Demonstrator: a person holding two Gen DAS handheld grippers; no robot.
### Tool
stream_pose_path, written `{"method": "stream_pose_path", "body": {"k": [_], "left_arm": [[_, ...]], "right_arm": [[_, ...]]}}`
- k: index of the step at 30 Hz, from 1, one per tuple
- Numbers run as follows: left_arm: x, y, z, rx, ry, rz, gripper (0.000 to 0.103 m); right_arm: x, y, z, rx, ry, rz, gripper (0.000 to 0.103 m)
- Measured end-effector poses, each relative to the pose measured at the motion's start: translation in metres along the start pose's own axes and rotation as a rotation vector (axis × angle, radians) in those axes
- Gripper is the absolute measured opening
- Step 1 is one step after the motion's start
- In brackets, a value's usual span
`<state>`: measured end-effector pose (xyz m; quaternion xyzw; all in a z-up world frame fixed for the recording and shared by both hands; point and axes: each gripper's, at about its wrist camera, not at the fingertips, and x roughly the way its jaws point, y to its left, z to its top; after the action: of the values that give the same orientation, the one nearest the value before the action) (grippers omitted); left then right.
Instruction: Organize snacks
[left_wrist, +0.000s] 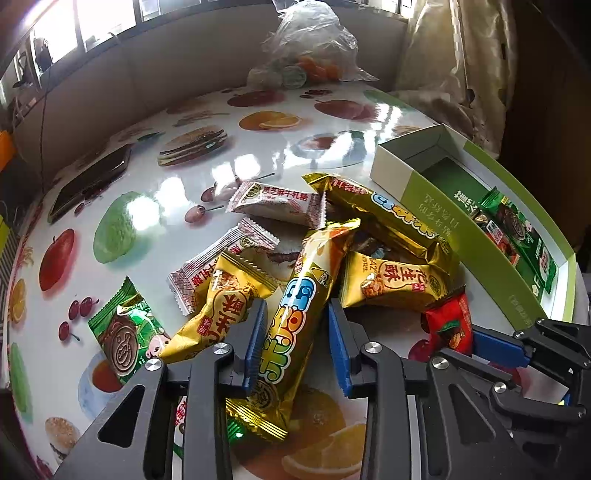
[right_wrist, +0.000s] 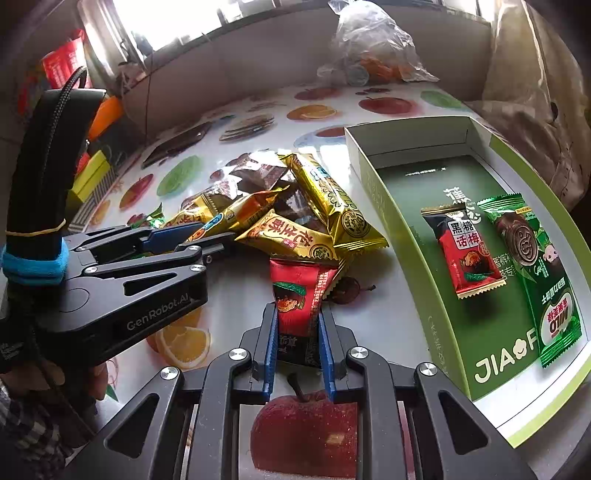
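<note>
While my right gripper (right_wrist: 297, 332) clamps the red foil snack packet (right_wrist: 295, 295) at lower centre, my left gripper (left_wrist: 297, 332) straddles the long gold foil snack bar (left_wrist: 291, 325), not visibly pinching it.

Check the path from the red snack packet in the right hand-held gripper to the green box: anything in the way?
Nothing visible. The right hand-held gripper holds the red packet; only bare tabletop lies before the box's near wall.

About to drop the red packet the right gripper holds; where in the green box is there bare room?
The far half of the green cardboard box floor is free, between its back wall and the red-and-black plum packet. The near half is crowded: that packet lies beside the green biscuit packet against the right wall. Left of the box, the gold wrapper pile crowds the table.
</note>
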<state>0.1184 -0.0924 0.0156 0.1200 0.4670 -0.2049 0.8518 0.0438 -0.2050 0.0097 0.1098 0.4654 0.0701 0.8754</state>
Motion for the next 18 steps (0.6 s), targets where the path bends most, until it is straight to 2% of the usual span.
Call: {"method": "stream_pose_path", "body": {"k": [9, 18], "left_arm": [[-0.010, -0.002, -0.005, -0.021, -0.017, -0.010, 0.025], [-0.024, 0.000, -0.012, -0.057, -0.041, -0.033, 0.025]], "right_arm": [[-0.001, 0.001, 0.000, -0.004, -0.003, -0.004, 0.020], [-0.005, 0.005, -0.002, -0.010, -0.007, 0.006, 0.020]]}}
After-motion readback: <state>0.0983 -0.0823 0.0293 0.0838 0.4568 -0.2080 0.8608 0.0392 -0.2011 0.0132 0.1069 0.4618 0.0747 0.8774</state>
